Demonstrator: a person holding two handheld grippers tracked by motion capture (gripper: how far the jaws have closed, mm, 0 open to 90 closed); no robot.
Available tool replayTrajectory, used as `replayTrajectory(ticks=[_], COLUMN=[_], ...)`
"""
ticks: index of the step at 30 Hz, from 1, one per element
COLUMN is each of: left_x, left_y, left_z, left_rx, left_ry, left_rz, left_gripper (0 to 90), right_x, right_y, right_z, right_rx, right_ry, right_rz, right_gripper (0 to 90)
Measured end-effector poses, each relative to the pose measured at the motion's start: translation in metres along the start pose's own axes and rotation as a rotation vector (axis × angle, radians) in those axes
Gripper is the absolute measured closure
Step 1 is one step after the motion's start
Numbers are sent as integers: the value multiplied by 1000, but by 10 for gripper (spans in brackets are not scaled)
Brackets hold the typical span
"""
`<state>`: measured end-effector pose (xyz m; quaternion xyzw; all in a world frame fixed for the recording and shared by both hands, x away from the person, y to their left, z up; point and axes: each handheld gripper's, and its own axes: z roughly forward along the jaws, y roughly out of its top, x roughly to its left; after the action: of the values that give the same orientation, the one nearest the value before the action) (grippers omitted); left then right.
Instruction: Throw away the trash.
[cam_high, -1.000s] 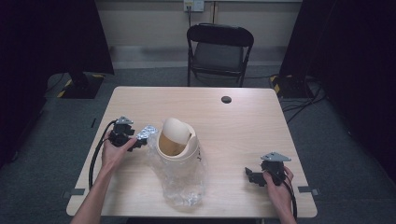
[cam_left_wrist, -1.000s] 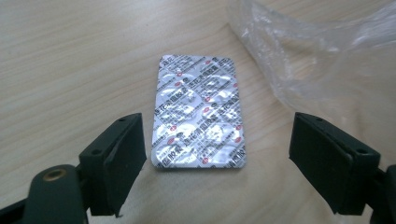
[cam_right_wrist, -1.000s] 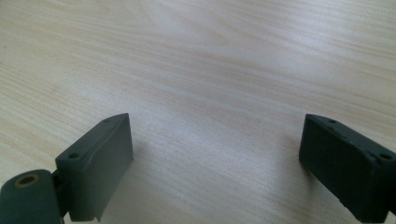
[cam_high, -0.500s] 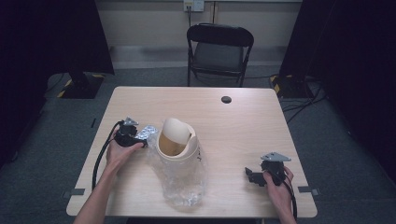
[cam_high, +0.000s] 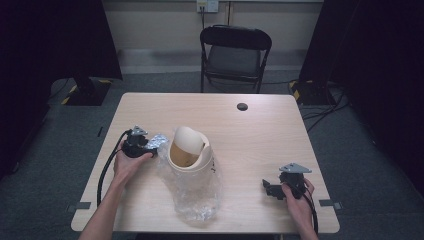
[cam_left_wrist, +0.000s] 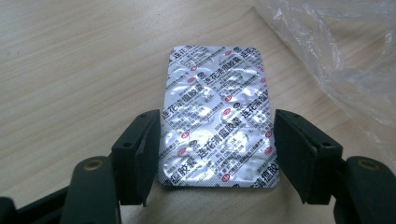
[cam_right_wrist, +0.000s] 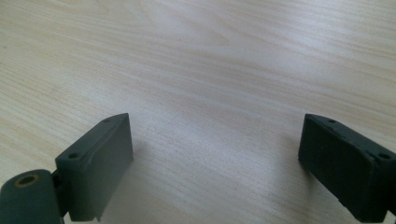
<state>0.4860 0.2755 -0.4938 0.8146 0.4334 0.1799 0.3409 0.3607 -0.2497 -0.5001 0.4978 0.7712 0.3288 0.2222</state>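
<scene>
One tool (cam_left_wrist: 217, 140) clamps a foil pill sheet (cam_left_wrist: 217, 116) beside the bagged bin (cam_high: 187, 150); the other tool (cam_right_wrist: 215, 158) gapes empty.

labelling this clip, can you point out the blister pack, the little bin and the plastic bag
blister pack (cam_left_wrist: 217, 116), left gripper view, middle of the foil
bin (cam_high: 189, 159), high view, front rim
plastic bag (cam_high: 195, 192), high view, crumpled lower part

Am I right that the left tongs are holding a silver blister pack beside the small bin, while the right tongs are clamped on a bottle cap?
Not quite: the right tongs are open and hold nothing, with bare table between their jaws, as the right gripper view shows. The rest stands: the left tongs hold the silver blister pack beside the small bin.
</scene>
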Motion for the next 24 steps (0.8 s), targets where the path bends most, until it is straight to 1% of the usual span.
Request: replayTrajectory(ticks=[2,4,8,10,14,16,17,19,21,23,24], left_x=[0,1,4,3,1,2,2,2,1,-2,-3], left_y=[0,-1,-2,-1,2,2,2,2,1,1,0], left_z=[0,-2,-4,-6,-14,-19,-21,-25,-29,-33,-35], left_rx=[-2,1,-10,-21,-43,-53,-55,-78,-98,-101,-104], left_ry=[-5,-9,-11,-16,-2,-8,-5,-6,-21,-16,-21], left_rz=[-2,-21,-47,-44,-27,-29,-29,-34,-38,-16,-8], left_gripper=[341,341,341,341,341,341,341,341,341,341,341], right_x=[0,0,0,0,0,0,0,0,0,0,0], right_y=[0,0,0,0,0,0,0,0,0,0,0], right_z=[0,0,0,0,0,0,0,0,0,0,0], right_rx=[0,0,0,0,0,0,0,0,0,0,0], right_ry=[0,0,0,0,0,-1,-1,-1,-1,-1,-1], right_rz=[0,0,0,0,0,-1,-1,-1,-1,-1,0], right_gripper=[90,90,91,91,91,91,91,91,91,91,91])
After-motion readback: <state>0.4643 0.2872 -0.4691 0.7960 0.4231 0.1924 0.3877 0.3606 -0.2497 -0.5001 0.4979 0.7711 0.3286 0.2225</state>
